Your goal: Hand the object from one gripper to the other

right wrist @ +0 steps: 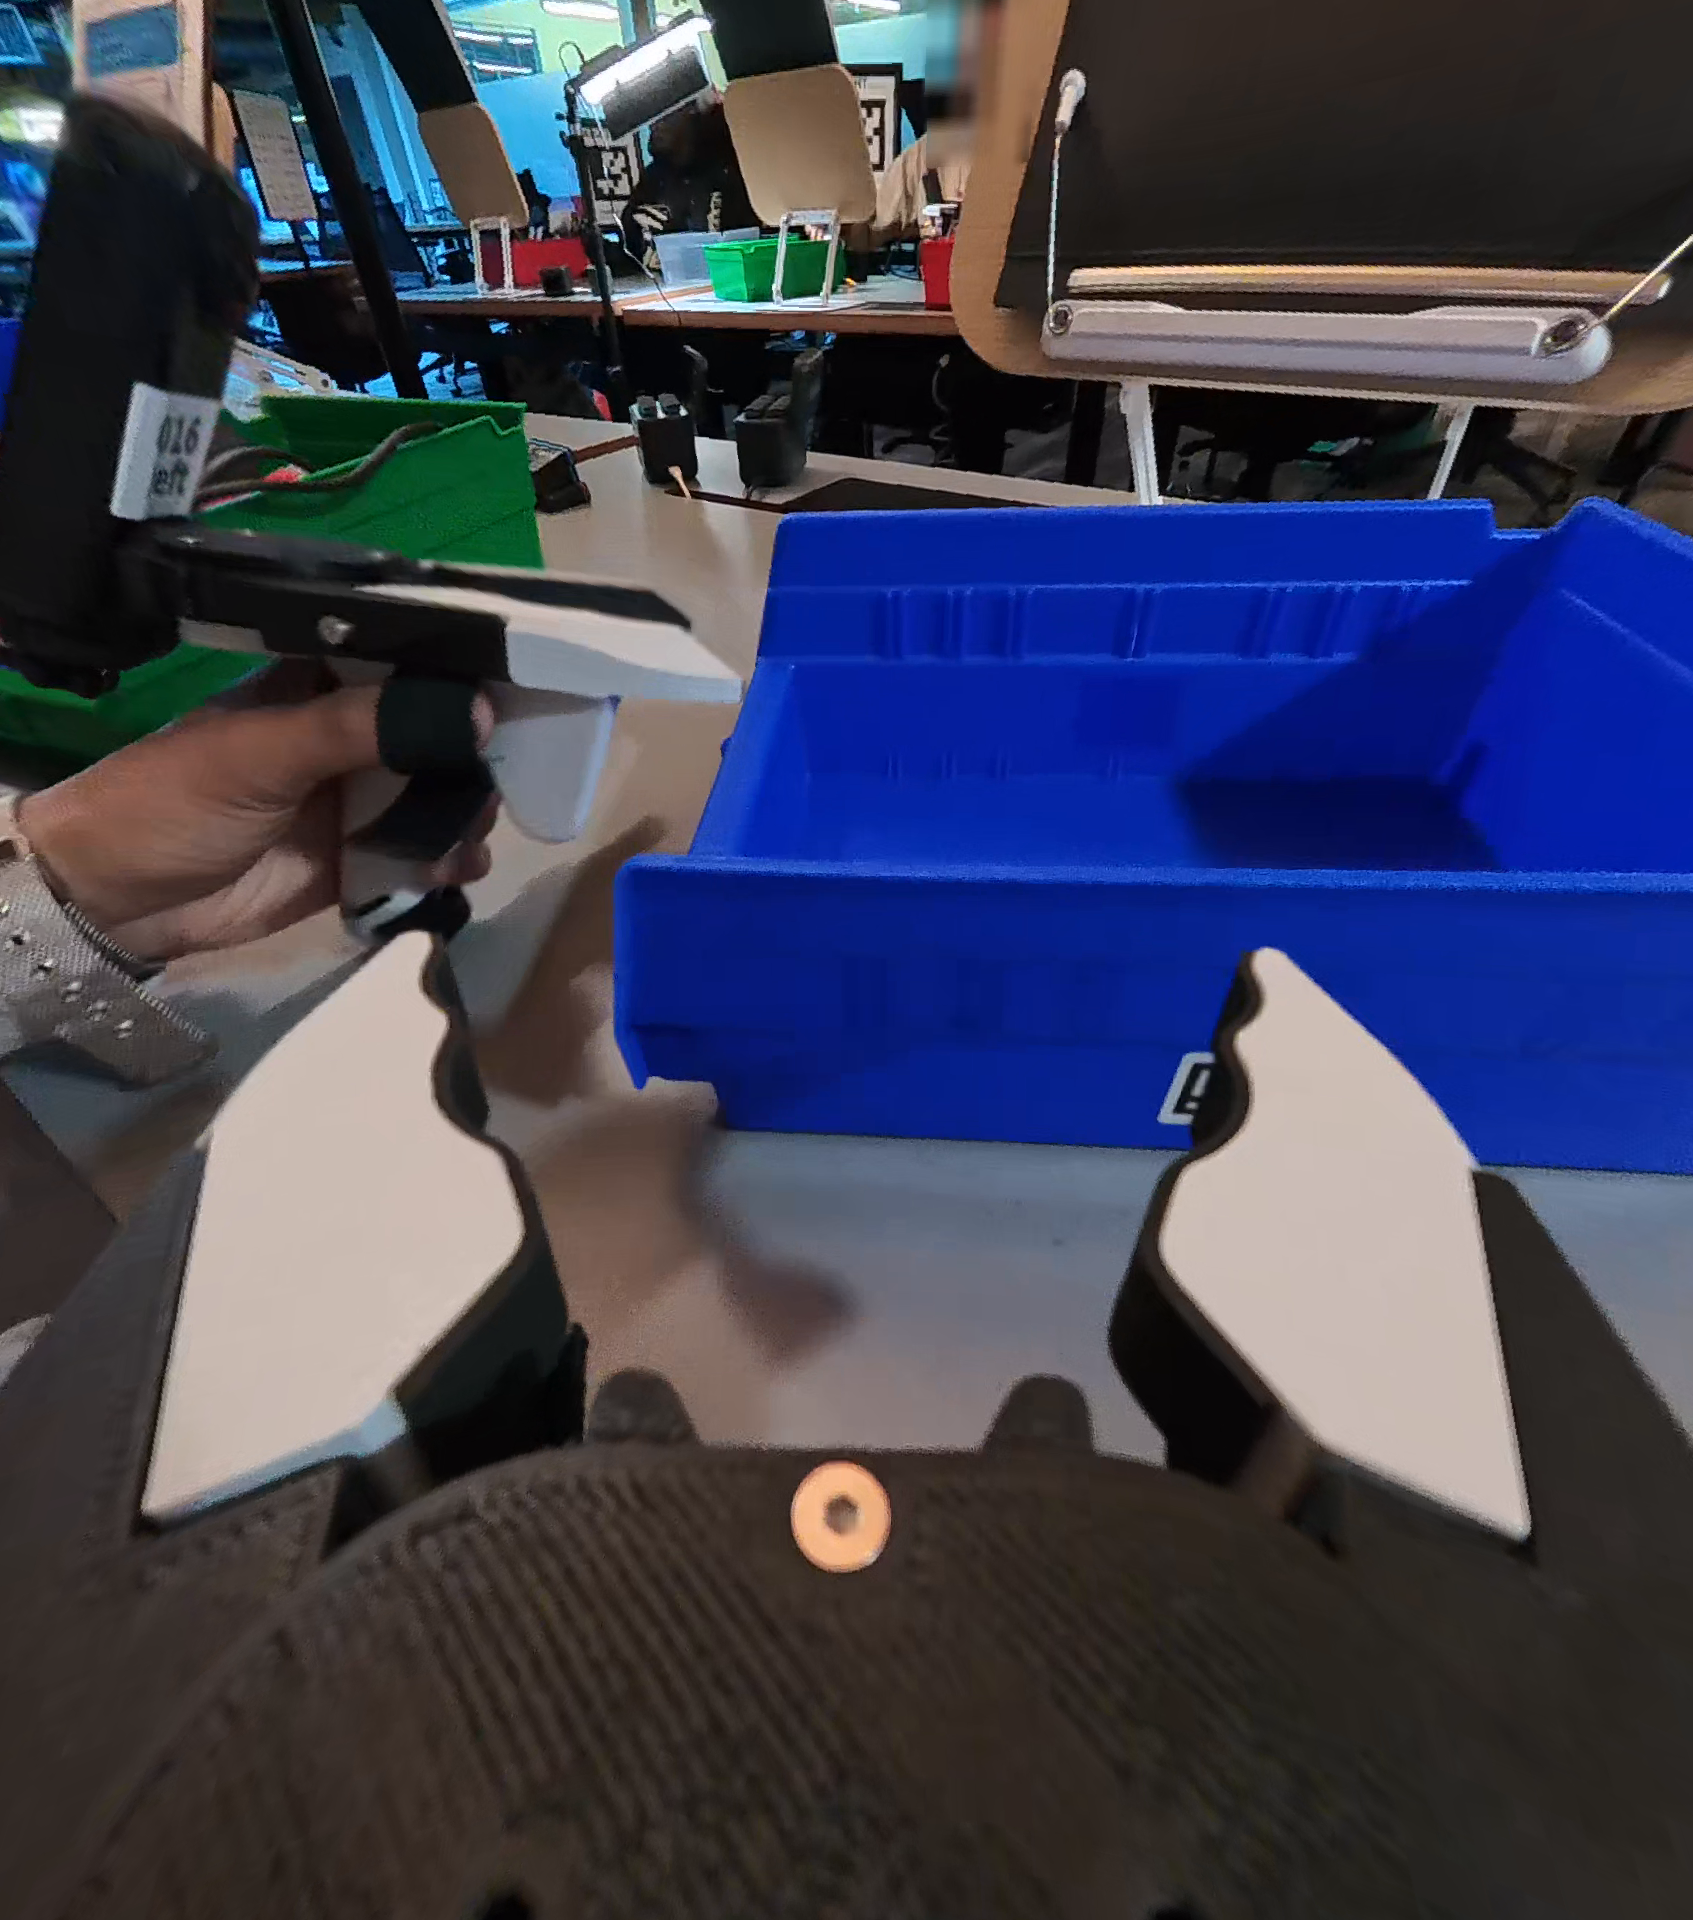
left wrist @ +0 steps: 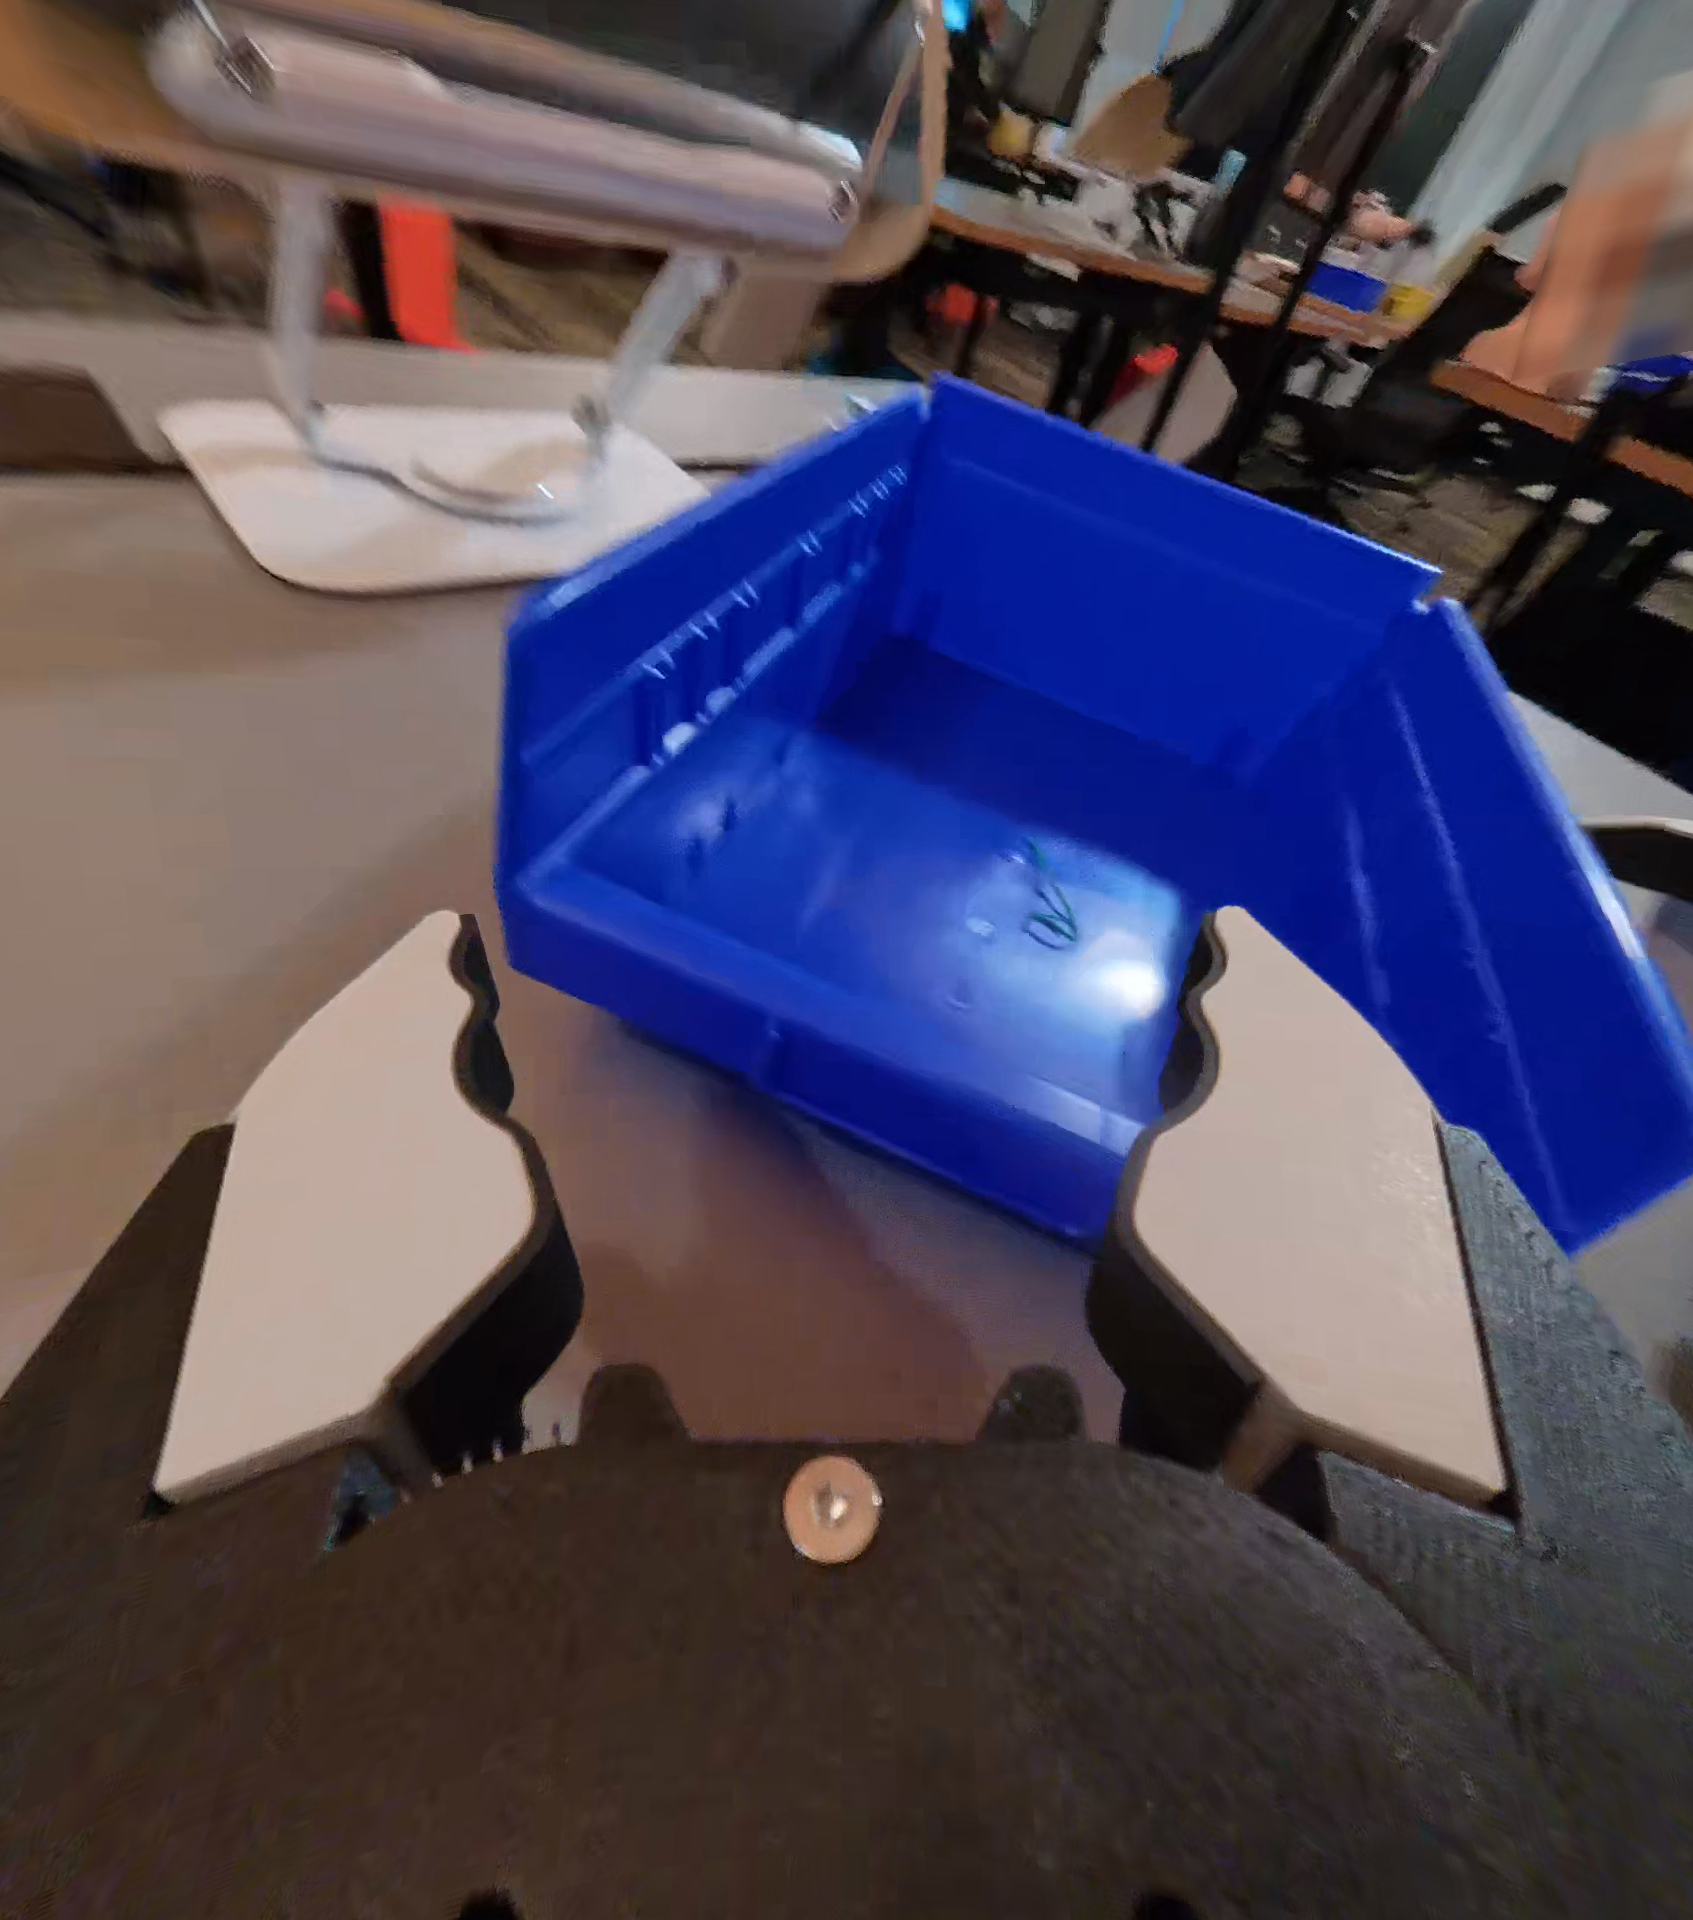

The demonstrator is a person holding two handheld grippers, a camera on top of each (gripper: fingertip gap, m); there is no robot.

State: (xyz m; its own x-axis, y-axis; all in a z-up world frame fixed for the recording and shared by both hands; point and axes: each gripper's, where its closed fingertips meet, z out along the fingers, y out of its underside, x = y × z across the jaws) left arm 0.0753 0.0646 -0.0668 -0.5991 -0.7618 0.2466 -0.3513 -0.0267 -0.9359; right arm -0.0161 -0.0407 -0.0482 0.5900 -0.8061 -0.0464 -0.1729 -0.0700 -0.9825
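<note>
Both pairs of jaws are spread wide and pinching nothing: our left gripper (left wrist: 837, 1049) hangs over the near lip of the blue bin (left wrist: 1029, 790), our right gripper (right wrist: 837, 1049) faces the bin (right wrist: 1185, 831) from its long side, low over the counter (right wrist: 925, 1226). So no handover is under way yet; we judge we are at the first pick.

Where is the object? The only candidate we see is a small thin green wire-like scrap (left wrist: 1048, 902) lying on the bin floor near the front right corner, just ahead of the left jaws; the blur keeps us from naming it. From the right wrist view the bin's floor looks bare, the front wall hiding that corner.

To do this well, we would bring the left jaws down over the front lip, straddle the scrap, and close low against the floor, since something that thin will slip out of a high pinch. Then lift clear of the walls before meeting the right jaws.

Around us: the left gripper (right wrist: 613, 644) and the hand (right wrist: 229, 821) holding it sit left of the bin, a green bin (right wrist: 426, 488) behind them. A silver stand (left wrist: 426, 488) stands on its white base beyond the bin, out of our path. The bin's tall side walls are the real obstacle, narrowing our approach.
</note>
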